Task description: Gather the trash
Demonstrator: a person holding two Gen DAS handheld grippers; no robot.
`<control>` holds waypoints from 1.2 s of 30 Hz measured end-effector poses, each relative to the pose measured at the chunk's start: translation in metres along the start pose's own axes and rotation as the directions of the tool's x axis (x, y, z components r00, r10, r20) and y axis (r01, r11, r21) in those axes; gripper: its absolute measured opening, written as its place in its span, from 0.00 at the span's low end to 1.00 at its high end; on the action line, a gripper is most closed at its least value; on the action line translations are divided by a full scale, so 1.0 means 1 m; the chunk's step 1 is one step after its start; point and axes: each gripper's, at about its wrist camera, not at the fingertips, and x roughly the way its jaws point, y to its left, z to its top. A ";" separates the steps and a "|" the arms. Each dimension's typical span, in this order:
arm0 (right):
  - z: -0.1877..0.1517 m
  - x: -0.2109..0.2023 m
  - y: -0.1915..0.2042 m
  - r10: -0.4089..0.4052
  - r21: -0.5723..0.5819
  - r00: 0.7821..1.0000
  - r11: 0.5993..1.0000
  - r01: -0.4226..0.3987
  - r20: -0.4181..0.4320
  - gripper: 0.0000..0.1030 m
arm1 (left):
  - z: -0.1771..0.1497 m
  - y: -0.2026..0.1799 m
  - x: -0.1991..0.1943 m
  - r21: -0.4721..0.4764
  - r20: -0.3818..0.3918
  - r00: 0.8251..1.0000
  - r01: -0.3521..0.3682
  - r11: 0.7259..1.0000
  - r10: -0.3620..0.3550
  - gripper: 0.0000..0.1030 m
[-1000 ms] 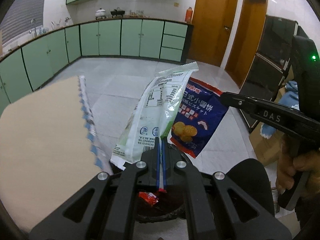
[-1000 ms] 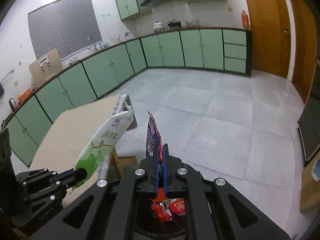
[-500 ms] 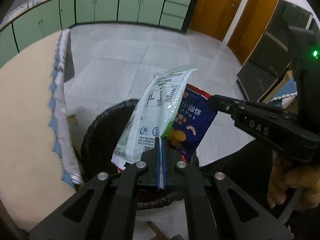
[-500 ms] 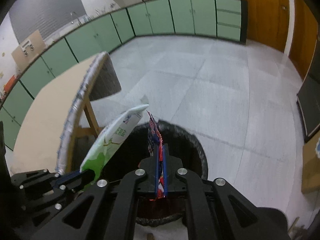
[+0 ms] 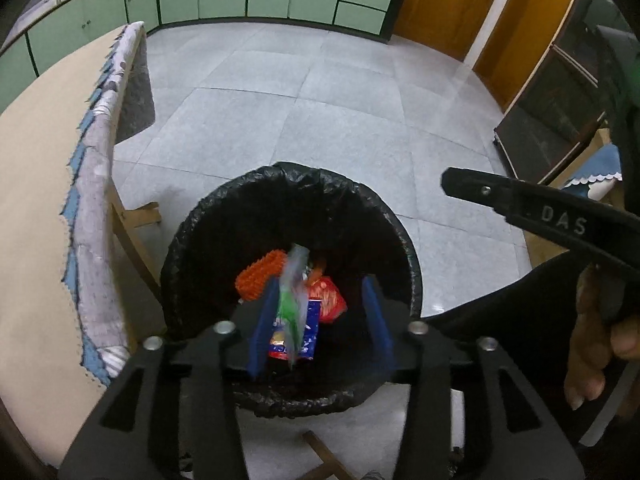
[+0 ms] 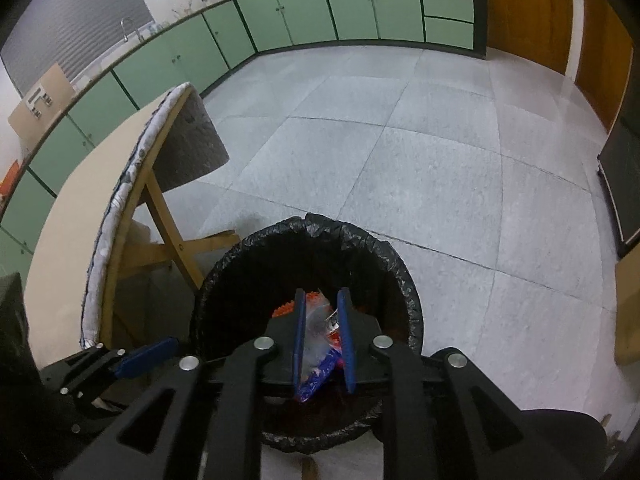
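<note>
Both grippers hang right over the round bin lined with a black plastic bag (image 5: 224, 216). The left gripper (image 5: 320, 320) has its blue-padded fingers (image 5: 260, 328) spread wide with nothing in them. The green-and-white plastic wrapper (image 5: 292, 300) is blurry down inside the bin, next to a blue snack packet (image 5: 308, 340) and some red and orange wrappers (image 5: 330, 300). The right gripper (image 6: 323, 340) is parted a bit (narrower gap), also gripping nothing. The beige worktop (image 6: 68, 220) sits just beside the bin.
</note>
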 end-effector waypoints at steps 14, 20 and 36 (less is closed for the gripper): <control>-0.009 -0.037 0.002 -0.008 0.012 0.999 1.000 0.007 0.043 0.43 | -0.006 0.008 -0.070 -0.008 0.119 0.992 -0.048 0.999 0.048 0.78; -0.013 -0.072 0.019 -0.006 -0.010 0.995 1.000 0.007 0.098 0.74 | -0.017 0.025 -0.126 -0.044 0.200 0.974 -0.103 0.994 0.109 0.86; -0.031 -0.181 0.114 -0.196 -0.109 0.958 0.969 0.222 0.208 0.94 | -0.049 0.061 -0.290 -0.213 0.315 0.903 -0.232 0.949 0.292 0.94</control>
